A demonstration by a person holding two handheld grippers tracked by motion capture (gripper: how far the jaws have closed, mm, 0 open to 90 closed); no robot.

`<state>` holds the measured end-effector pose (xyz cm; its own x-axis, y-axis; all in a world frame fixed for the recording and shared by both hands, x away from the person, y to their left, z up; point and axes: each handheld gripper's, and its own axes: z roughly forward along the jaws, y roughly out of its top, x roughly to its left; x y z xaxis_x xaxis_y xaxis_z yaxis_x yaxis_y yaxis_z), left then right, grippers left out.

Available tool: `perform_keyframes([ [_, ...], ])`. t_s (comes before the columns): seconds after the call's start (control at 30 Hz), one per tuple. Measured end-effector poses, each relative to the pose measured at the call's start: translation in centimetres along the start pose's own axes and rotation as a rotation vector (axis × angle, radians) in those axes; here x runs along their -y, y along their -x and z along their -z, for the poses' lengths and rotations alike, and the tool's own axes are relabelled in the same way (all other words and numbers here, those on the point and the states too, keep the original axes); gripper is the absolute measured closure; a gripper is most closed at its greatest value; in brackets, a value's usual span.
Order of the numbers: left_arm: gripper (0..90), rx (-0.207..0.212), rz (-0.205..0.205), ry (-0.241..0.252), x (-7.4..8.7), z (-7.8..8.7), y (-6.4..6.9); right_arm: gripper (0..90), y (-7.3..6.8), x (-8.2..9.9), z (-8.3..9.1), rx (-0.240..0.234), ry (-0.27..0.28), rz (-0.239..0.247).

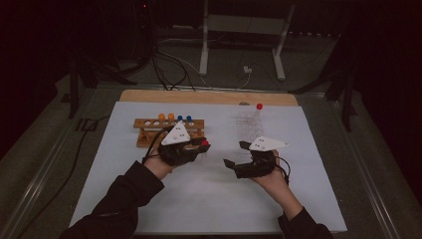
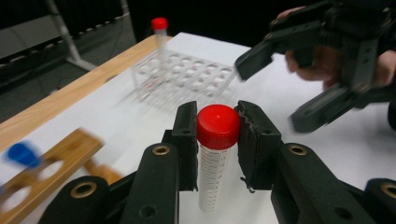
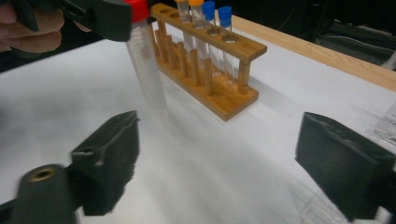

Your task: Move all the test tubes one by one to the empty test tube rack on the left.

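My left gripper point(image 2: 217, 113) is shut on a clear graduated tube point(image 2: 212, 172), with its pads pressing just under the red cap point(image 2: 218, 126). The tube hangs upright above the white mat, in front of the wooden rack point(image 1: 149, 130). That rack holds orange-capped and blue-capped tubes point(image 3: 217, 11). In the right gripper view the held tube point(image 3: 147, 74) hangs at the upper left under the left gripper point(image 3: 107, 16). My right gripper point(image 1: 235, 154) stands open to the right of it, nothing between its fingers point(image 3: 112, 154).
A clear plastic rack point(image 1: 246, 122) stands at the back right of the mat with one red-capped tube point(image 1: 259, 106) upright in it. The white mat point(image 1: 209, 199) lies on a wooden table point(image 1: 209, 96). Cables and a metal stand lie on the floor beyond.
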<state>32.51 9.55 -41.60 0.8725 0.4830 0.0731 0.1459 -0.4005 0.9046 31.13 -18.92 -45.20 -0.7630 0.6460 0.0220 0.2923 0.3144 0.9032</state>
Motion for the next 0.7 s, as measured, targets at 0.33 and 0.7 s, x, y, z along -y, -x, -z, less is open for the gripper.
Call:
perform_keyframes([
  [0.33,71.4,-0.113,0.055,-0.004,1.7,4.1,-2.7,0.0,0.5,-0.1,0.3,-0.017,0.008,-0.035],
  [0.7,71.5,-0.221,0.101,0.015,2.7,7.4,-5.3,0.0,0.5,-0.1,0.5,-0.019,0.019,-0.03],
])
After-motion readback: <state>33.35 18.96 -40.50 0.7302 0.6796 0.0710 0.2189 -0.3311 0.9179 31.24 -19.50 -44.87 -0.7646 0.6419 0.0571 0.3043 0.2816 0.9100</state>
